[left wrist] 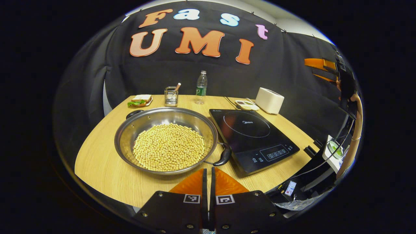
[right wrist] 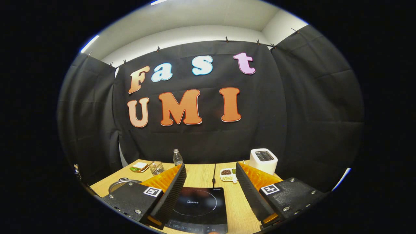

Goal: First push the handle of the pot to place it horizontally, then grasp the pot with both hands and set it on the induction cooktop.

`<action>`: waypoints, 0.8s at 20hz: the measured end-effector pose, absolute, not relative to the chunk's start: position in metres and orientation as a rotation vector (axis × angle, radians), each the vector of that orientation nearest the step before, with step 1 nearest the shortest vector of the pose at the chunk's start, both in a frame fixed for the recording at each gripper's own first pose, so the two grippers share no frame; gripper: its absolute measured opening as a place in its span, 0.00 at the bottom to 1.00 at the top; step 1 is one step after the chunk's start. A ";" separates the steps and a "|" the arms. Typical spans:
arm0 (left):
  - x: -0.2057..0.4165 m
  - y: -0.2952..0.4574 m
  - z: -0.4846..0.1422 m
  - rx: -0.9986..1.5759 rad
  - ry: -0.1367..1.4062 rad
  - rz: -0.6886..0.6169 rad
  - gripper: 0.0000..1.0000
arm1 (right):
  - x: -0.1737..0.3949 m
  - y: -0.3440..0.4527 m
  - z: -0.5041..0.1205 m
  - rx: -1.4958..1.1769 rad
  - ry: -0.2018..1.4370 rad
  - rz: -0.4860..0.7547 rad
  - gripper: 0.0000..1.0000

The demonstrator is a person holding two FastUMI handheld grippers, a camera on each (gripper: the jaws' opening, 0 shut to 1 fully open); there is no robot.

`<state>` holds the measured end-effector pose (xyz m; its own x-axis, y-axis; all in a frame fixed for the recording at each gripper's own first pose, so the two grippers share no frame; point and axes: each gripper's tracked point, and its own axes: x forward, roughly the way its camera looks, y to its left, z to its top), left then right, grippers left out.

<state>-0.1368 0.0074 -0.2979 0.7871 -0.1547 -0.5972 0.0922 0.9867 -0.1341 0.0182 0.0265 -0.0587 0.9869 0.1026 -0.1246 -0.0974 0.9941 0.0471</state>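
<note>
Your left hand-held gripper [left wrist: 208, 177] is clenched, fingers together, just short of the pot [left wrist: 165, 139] of soybeans, which sits on the wooden surface [left wrist: 100, 162] left of the induction cooktop [left wrist: 253, 136]. Nudge its near handle [left wrist: 224, 155] sideways with the closed tip, slowly, so no beans spill. Your right hand-held gripper [right wrist: 210, 182] is released, hovering over the cooktop.
</note>
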 end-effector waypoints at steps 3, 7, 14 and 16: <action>-0.140 0.002 -0.310 -0.095 0.684 -0.148 0.03 | 0.018 0.023 -0.059 0.040 0.129 0.097 0.95; -0.139 -0.004 -0.330 -0.092 0.720 -0.143 0.03 | 0.016 0.019 -0.061 0.038 0.129 0.095 0.95; -0.125 -0.011 -0.335 -0.109 0.725 -0.138 0.03 | 0.021 0.008 -0.070 0.052 0.141 0.079 0.95; -0.121 -0.015 -0.333 -0.109 0.721 -0.141 0.03 | 0.024 0.007 -0.074 0.051 0.150 0.075 0.95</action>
